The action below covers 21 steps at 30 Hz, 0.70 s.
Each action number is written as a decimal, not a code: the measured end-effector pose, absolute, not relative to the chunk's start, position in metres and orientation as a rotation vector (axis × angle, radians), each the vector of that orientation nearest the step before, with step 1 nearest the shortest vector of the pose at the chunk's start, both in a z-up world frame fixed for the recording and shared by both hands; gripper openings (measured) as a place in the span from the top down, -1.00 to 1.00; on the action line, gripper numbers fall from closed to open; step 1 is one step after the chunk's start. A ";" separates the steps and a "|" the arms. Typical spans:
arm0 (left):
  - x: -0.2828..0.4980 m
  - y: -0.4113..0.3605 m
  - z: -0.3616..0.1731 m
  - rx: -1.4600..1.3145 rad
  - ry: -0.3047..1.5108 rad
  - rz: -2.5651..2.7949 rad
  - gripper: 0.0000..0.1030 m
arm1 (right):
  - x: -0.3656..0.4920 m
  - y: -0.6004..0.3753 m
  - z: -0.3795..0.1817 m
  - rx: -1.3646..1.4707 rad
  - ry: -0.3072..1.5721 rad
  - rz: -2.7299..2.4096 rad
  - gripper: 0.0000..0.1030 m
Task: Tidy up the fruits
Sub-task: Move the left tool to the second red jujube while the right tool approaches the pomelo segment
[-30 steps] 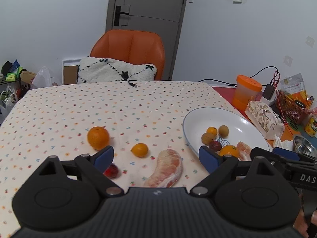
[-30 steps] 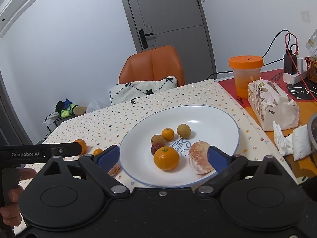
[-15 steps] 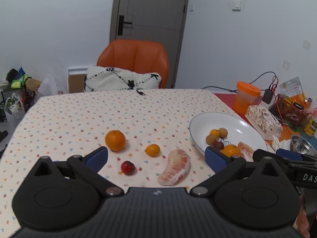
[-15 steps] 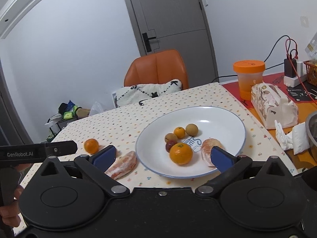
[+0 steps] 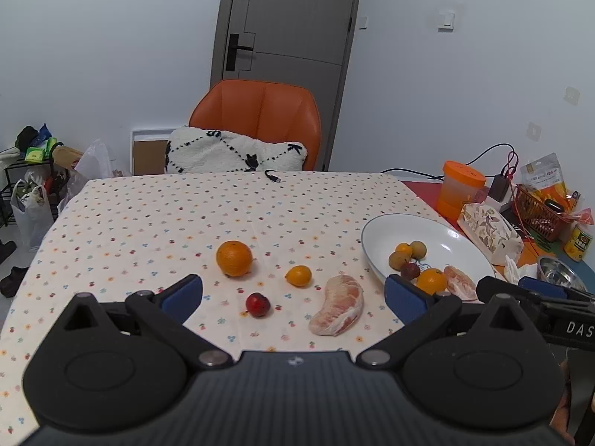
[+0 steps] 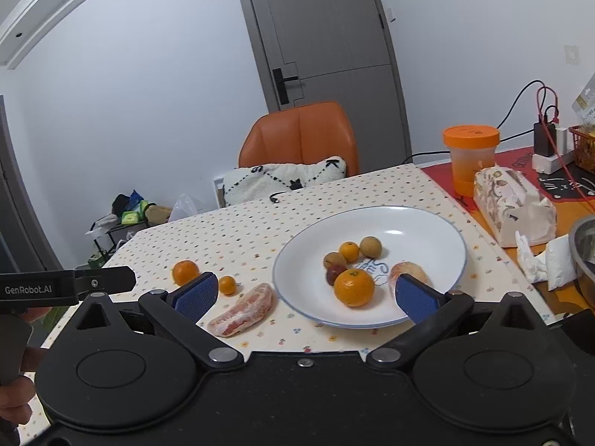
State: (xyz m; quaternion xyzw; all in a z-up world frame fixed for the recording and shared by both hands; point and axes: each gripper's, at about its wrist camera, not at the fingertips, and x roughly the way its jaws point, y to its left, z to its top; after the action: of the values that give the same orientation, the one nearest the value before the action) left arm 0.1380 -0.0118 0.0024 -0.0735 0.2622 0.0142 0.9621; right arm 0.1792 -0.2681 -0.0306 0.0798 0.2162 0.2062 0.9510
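Both grippers are hanging above the table with nothing in them. The left gripper has its blue pads spread wide, and between them on the dotted cloth sit a big orange, a small citrus, a red fruit and a pomelo wedge, all apart from each other. The wedge lies nearest the plate but isn't touching it.

The right gripper is spread just as wide, with one pad over the plate's near rim, partly covering a second peeled pomelo piece. Also on the plate: an orange, a dark red fruit, a small citrus and two brownish round fruits, bunched together near the middle.

Off to the right of the plate it's pretty cluttered: an orange-lidded cup, a tissue pack, crumpled tissues, a steel bowl, cables and a red basket. An orange chair with a white cushion stands at the far edge of the table. From the right camera, the left gripper's body pokes in at the left edge, with a hand on its handle.
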 end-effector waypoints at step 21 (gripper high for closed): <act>0.131 0.031 -0.008 -0.195 0.537 0.102 -1.00 | 0.184 -0.226 -0.045 0.164 0.554 0.556 -1.00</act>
State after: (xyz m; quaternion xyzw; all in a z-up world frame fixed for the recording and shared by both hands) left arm 0.1305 0.0312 -0.0076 -0.0960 0.2646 0.0502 0.9582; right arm 0.1844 -0.2257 -0.0447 0.0797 0.2695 0.2706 0.9208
